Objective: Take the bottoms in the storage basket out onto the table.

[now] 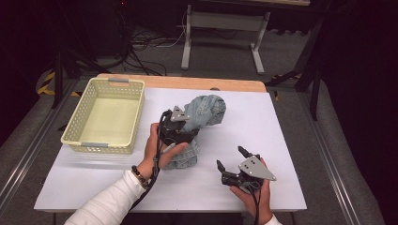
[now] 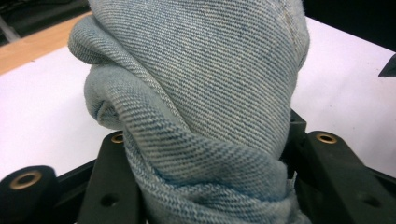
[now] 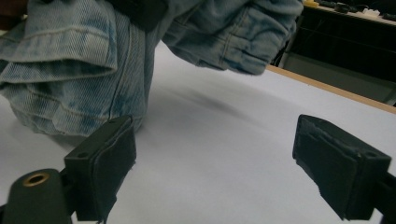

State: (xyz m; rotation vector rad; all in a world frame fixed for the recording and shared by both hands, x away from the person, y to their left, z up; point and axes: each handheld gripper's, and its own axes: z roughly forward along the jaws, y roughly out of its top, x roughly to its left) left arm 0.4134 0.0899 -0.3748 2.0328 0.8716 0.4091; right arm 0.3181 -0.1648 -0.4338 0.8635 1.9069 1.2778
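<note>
A crumpled pale-blue denim garment [image 1: 207, 110] lies bunched in the middle of the white table [image 1: 267, 131], one end lifted. My left gripper [image 1: 189, 136] is shut on its lower part, held in a hand that comes in from the lower left. In the left gripper view the denim [image 2: 201, 70] is squeezed into a twisted bundle between the two black jaws of the left gripper [image 2: 205, 191]. My right gripper [image 1: 230, 157] rests near the front right of the table, open, with nothing between its pads. In the right gripper view the denim [image 3: 70, 70] hangs ahead and to the left of the right gripper [image 3: 215, 158].
A pale-yellow plastic basket [image 1: 99, 140] stands at the table's left side with nothing in it. A wooden strip [image 1: 187, 82] runs along the table's far edge. Beyond it are a white metal frame [image 1: 220, 28] and cables on the floor.
</note>
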